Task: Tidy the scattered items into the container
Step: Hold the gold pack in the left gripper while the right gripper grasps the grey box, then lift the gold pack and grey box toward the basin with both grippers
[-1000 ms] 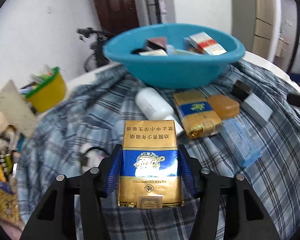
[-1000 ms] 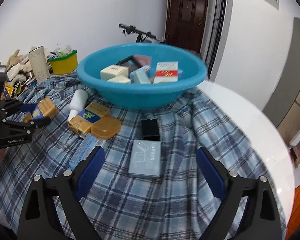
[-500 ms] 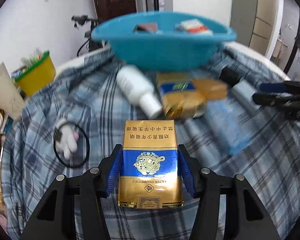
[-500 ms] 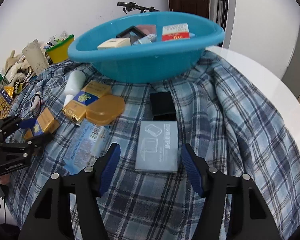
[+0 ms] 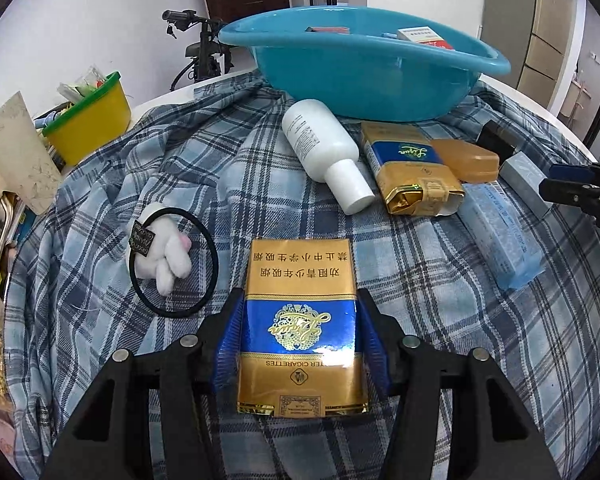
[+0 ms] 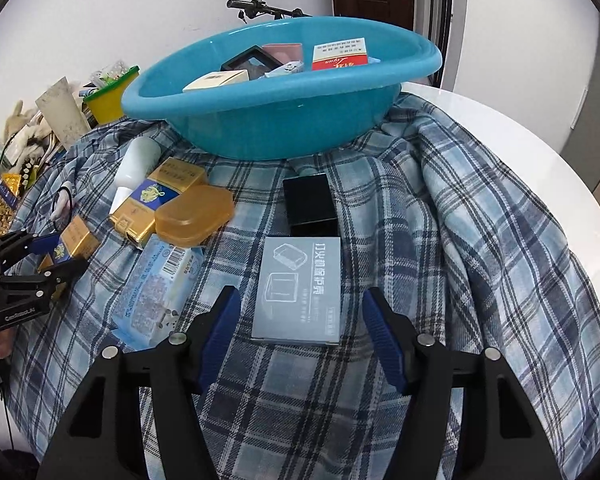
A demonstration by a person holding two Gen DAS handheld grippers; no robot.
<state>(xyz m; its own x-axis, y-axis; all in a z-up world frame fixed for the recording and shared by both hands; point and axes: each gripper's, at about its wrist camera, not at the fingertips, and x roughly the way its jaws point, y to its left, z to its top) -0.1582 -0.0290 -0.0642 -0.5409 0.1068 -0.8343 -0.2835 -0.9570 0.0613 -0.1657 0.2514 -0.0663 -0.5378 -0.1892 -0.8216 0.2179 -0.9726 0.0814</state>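
My left gripper [image 5: 300,312] is shut on a gold and blue cigarette pack [image 5: 300,320], held just above the plaid cloth. The blue basin [image 5: 364,60] stands at the back and holds several boxes; it also shows in the right wrist view [image 6: 280,112]. My right gripper [image 6: 300,312] is open, its fingers on either side of a flat grey box [image 6: 300,292] lying on the cloth, without touching it. The left gripper with its pack shows at the left of the right wrist view [image 6: 56,252].
On the cloth lie a white bottle [image 5: 324,152], a second gold pack [image 5: 412,168], an amber case [image 6: 192,216], a blue tissue packet [image 6: 156,288], a black box [image 6: 310,204] and a hair tie with a plush bunny [image 5: 168,252]. A yellow tub [image 5: 88,120] stands far left.
My left gripper drew back from the basin with the pack still held. My right gripper moved down and forward to the grey box and its jaws narrowed around it.
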